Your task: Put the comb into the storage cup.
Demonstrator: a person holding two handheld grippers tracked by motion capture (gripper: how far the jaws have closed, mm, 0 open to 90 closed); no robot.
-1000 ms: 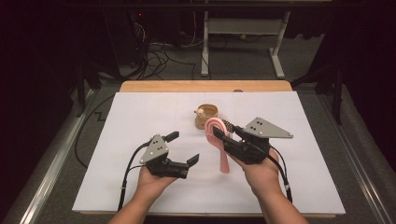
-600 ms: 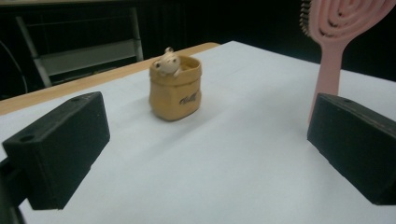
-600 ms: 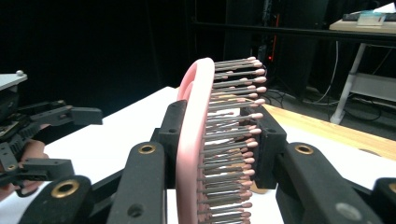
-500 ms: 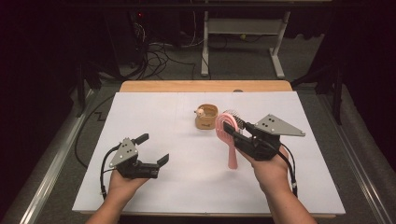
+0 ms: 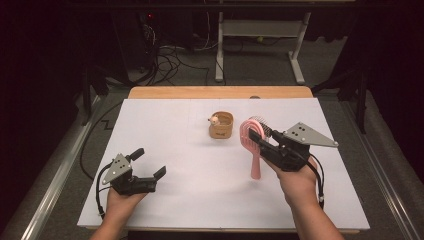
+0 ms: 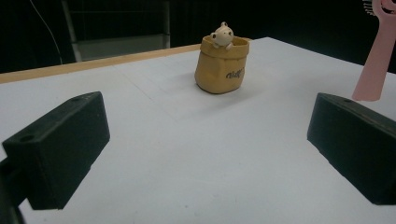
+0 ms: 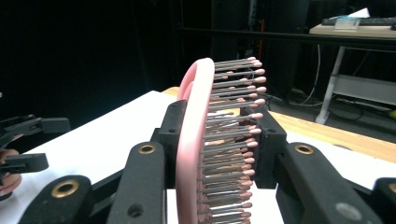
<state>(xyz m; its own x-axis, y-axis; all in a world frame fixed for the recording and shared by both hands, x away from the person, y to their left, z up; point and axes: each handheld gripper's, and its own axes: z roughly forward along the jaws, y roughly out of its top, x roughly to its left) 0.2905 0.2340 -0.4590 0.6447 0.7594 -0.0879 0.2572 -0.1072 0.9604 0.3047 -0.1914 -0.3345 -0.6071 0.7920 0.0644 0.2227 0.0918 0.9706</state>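
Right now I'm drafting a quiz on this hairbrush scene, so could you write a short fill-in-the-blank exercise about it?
1. The right gripper is shut on a ____ hairbrush.
2. The left gripper has its jaws ____, with nothing between them.
3. A small toy animal peeks out of the tan ____ on the white table.
4. The hairbrush's handle hangs ____ from the right gripper.

Missing words: pink; open; pouch; downward

Table layout, seen from the high view

On the white-covered table (image 5: 200,200), the small tan pouch with a toy animal peeking out (image 5: 221,125) stands far centre; the pink bristle hairbrush (image 5: 252,145) hangs just right of it in the right gripper (image 5: 257,137), and the left gripper (image 5: 147,167) sits near left, well apart.
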